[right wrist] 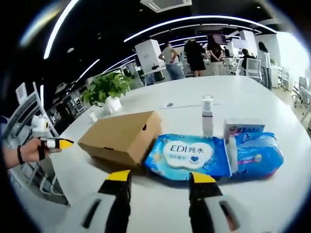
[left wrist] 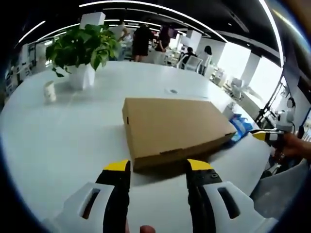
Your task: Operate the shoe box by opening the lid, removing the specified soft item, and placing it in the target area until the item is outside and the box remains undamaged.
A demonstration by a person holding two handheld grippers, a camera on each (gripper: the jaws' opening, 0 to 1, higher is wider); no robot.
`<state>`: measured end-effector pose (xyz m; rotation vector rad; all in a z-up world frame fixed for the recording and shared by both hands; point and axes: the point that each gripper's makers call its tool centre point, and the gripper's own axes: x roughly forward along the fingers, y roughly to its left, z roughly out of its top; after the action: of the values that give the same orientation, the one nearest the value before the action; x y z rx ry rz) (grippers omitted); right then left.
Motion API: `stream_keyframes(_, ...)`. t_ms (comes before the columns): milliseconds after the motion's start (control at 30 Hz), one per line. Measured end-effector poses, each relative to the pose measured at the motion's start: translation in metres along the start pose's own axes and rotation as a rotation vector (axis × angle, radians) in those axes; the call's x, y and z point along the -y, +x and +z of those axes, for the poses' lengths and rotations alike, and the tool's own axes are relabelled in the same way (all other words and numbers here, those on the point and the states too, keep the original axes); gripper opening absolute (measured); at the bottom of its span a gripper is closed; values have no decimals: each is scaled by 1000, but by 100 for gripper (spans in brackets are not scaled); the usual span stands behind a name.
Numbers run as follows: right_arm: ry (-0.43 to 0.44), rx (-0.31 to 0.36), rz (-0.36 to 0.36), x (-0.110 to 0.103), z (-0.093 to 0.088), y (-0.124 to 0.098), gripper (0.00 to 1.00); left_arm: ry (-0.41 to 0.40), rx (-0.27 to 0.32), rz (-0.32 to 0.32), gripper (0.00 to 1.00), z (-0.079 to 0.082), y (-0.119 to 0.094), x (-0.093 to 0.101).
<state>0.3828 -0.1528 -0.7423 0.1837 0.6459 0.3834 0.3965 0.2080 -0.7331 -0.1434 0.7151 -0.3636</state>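
Observation:
A closed brown cardboard shoe box (left wrist: 175,128) lies flat on the white table (left wrist: 58,141), lid down. My left gripper (left wrist: 158,167) is open just short of the box's near end, with nothing between its yellow-tipped jaws. In the right gripper view the same box (right wrist: 121,136) sits left of centre, and a blue wet-wipe pack (right wrist: 187,156) lies against its right side. My right gripper (right wrist: 160,179) is open in front of that pack, holding nothing. A hand holds the left gripper (right wrist: 56,143) at the left edge of this view. The right gripper (left wrist: 266,136) shows beyond the box's right end.
A second blue soft pack (right wrist: 260,155), a small white carton (right wrist: 243,130) and a spray bottle (right wrist: 207,115) stand right of the wipes. A potted plant (left wrist: 82,53) and a paper cup (left wrist: 49,91) sit at the far left. People and chairs are beyond the table.

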Motion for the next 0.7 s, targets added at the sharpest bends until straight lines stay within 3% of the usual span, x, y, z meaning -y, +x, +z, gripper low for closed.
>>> stream_keyframes(400,26,105,-92,41,14,-67,50,45,41,-20,49,-6,-27,44)
stream_keyframes(700,16,118,-100,53,7,-86,53,44,67,-41,54,-10,-37,70)
